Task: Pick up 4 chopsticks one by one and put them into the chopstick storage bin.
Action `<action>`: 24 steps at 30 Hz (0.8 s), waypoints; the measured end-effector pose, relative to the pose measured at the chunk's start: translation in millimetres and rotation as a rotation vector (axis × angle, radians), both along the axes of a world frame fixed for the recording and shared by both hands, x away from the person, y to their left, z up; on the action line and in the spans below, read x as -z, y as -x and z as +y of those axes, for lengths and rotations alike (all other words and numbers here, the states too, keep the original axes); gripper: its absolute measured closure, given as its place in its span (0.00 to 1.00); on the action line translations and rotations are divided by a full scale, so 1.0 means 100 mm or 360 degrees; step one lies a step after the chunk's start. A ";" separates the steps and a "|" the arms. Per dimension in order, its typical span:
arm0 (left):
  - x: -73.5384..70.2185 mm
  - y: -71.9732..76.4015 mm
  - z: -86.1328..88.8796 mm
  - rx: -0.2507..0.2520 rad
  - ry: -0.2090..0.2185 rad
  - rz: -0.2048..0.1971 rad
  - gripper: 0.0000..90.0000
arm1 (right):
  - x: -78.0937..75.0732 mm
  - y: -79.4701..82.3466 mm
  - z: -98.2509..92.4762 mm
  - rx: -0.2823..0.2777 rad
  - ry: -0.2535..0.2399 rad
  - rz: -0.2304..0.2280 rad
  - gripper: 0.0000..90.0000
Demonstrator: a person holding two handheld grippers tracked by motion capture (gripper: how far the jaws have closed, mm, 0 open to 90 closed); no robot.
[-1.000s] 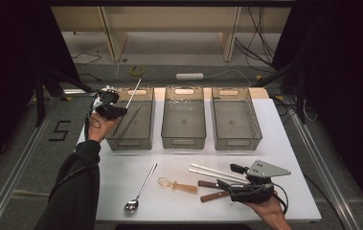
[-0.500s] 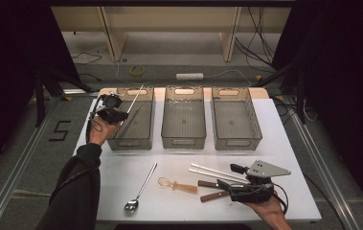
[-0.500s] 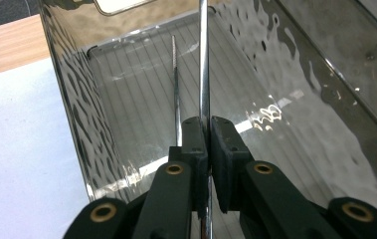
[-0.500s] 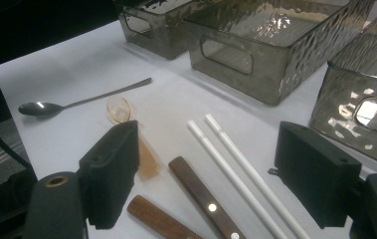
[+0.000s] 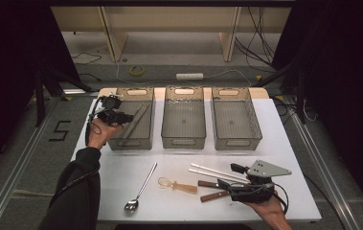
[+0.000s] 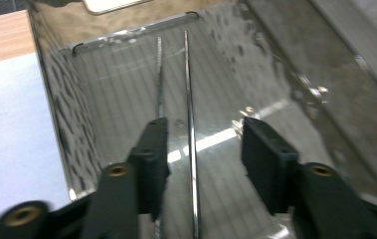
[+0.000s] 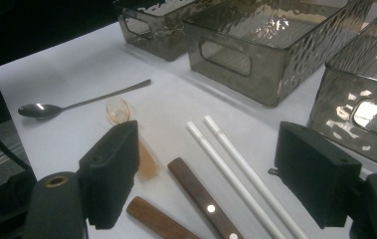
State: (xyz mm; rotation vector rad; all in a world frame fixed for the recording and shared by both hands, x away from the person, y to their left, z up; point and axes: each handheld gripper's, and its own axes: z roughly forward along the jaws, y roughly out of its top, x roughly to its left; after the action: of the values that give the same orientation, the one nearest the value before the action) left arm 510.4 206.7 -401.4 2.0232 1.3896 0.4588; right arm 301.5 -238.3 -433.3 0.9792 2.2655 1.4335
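My left gripper [image 5: 121, 116] hangs over the left smoky plastic bin [image 5: 130, 143]. Its jaws have just been opening and stand apart [image 6: 203, 129]. Two thin metal chopsticks [image 6: 188, 89] lie lengthwise on the bin floor [image 5: 138, 120]; one runs between the jaws, untouched by the pads. My right gripper [image 5: 227, 184] rests near the table's front right, open [image 7: 208, 139], above two white chopsticks [image 7: 235, 169] and two wooden-handled pieces [image 7: 201, 199].
A metal spoon [image 5: 141, 189] and a small amber plastic spoon [image 5: 176, 185] lie on the white table front. The middle bin [image 5: 184, 141] and the right bin [image 5: 236, 143] stand beside the left one. Cables and shelving sit beyond the table.
The left gripper held the chopsticks tilted up over the left bin; now its jaws are apart and the chopsticks lie in the bin. The right gripper has stayed put.
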 end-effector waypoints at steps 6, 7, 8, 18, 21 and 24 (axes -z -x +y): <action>-0.12 0.25 -0.06 0.0066 0.0088 -0.0042 0.36 | -0.02 -0.01 -0.01 0.0001 0.0022 0.0015 0.30; -0.13 0.30 -0.07 0.0080 0.0099 -0.0052 0.34 | -0.03 -0.02 -0.02 0.0003 0.0022 0.0023 0.30; -0.14 0.34 -0.07 0.0092 0.0125 -0.0057 0.32 | -0.04 -0.03 -0.03 0.0009 0.0035 0.0034 0.30; -0.18 0.72 -0.17 0.0232 0.0264 -0.0179 0.25 | -0.12 -0.16 -0.02 -0.0053 0.0291 0.0083 0.35; -0.17 0.83 -0.24 0.0264 0.0276 -0.0217 0.23 | -0.17 -0.28 0.00 -0.0126 0.0418 0.0174 0.36; -0.14 0.95 -0.28 0.0310 0.0304 -0.0197 0.21 | -0.20 -0.41 0.05 -0.0158 0.0556 0.0237 0.38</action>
State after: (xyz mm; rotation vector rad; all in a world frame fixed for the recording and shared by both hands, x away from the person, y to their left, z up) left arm 415.7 178.7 -387.4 1.9165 1.1059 0.3453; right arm 342.0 -233.5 -413.5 0.8967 2.5881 0.9754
